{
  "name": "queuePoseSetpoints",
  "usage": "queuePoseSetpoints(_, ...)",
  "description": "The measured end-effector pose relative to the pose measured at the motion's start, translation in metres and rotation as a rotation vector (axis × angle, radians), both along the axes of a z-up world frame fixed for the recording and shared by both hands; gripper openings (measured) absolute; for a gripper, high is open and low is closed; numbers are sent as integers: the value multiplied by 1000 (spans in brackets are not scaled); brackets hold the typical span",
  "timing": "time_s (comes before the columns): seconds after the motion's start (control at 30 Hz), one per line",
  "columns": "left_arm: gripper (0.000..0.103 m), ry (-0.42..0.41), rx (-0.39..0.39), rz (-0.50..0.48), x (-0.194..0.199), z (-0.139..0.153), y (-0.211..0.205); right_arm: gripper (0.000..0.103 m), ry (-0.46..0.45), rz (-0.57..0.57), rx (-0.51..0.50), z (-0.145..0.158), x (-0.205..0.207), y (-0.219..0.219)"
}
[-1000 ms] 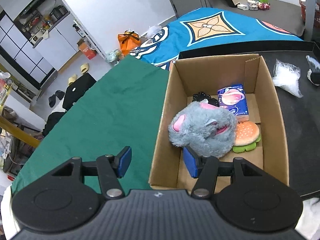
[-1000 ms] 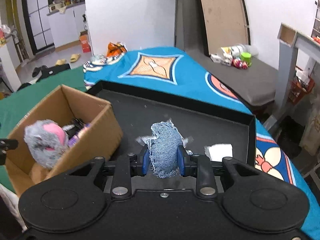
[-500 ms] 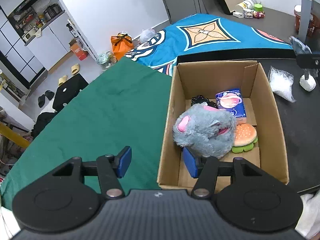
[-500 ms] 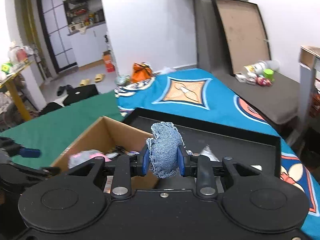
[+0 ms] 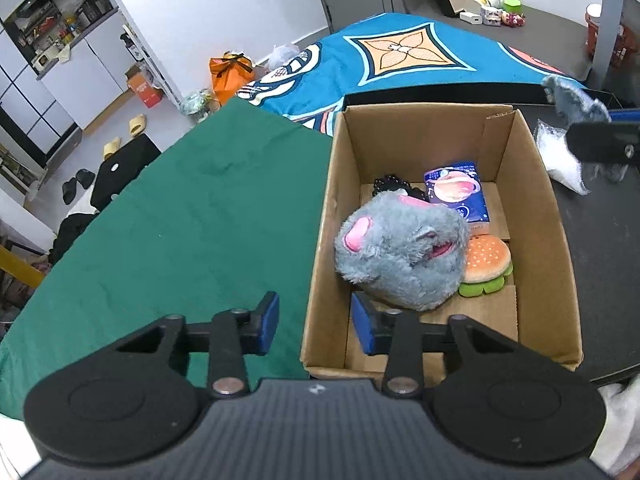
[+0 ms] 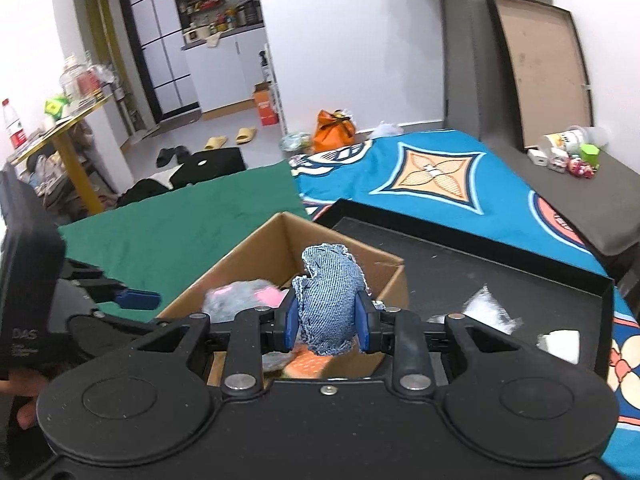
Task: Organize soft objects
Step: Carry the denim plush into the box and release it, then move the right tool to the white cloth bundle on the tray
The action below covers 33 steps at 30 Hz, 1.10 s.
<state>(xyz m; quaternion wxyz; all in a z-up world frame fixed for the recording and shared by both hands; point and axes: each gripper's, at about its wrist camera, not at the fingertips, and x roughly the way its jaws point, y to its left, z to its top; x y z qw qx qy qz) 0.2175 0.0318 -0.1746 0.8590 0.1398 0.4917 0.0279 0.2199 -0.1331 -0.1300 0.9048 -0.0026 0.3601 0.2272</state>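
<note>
The denim bundle (image 6: 329, 296) stands upright, long axis vertical, clenched between the pads of the right gripper (image 6: 327, 322), just above the right-hand wall of the cardboard box (image 6: 394, 270) and a little short of its opening. The box lies ahead and to the left. The left gripper (image 5: 314, 322), closing on nothing, straddles the box's left wall beside the grey plush (image 5: 402, 250) inside.
</note>
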Motion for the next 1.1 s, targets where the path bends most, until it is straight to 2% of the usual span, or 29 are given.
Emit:
queuePoseSetpoints(0.03, 30, 8, -5, 4, 1, -1, 1, 25, 4, 10, 0, 0, -1, 4)
queuePoseSetpoints(0.2, 12, 28, -33, 23, 5, -6, 8, 24, 27, 45, -1, -1, -6, 14)
queuePoseSetpoints(0.33, 12, 25, -26, 16, 4, -7, 8, 24, 38, 60, 12, -1, -7, 15)
queuePoseSetpoints(0.5, 12, 18, -34, 18, 3, -7, 9, 25, 46, 14, 14, -1, 0, 4)
queuePoseSetpoints(0.63, 13, 7, -5, 5, 0, -6, 4, 26, 61, -26, -1, -7, 3, -6)
queuePoseSetpoints(0.87, 20, -29, 43, 7, -4, -1, 1, 28, 58, -77, -26, -15, 4, -16)
queuePoseSetpoints(0.93, 27, -41, 52, 11, -5, 0, 0, 30, 61, -99, -26, -18, 6, -22)
queuePoseSetpoints(0.97, 34, -48, 55, 11, -6, 1, 0, 30, 62, -110, -28, -20, 8, -25)
queuePoseSetpoints(1.0, 42, -55, 59, 9, -6, 2, -1, 33, 60, -121, -32, -21, 10, -27)
queuePoseSetpoints(1.1, 58, -80, 83, -5, -8, 3, -6, 44, 51, -173, -46, -28, 14, -39)
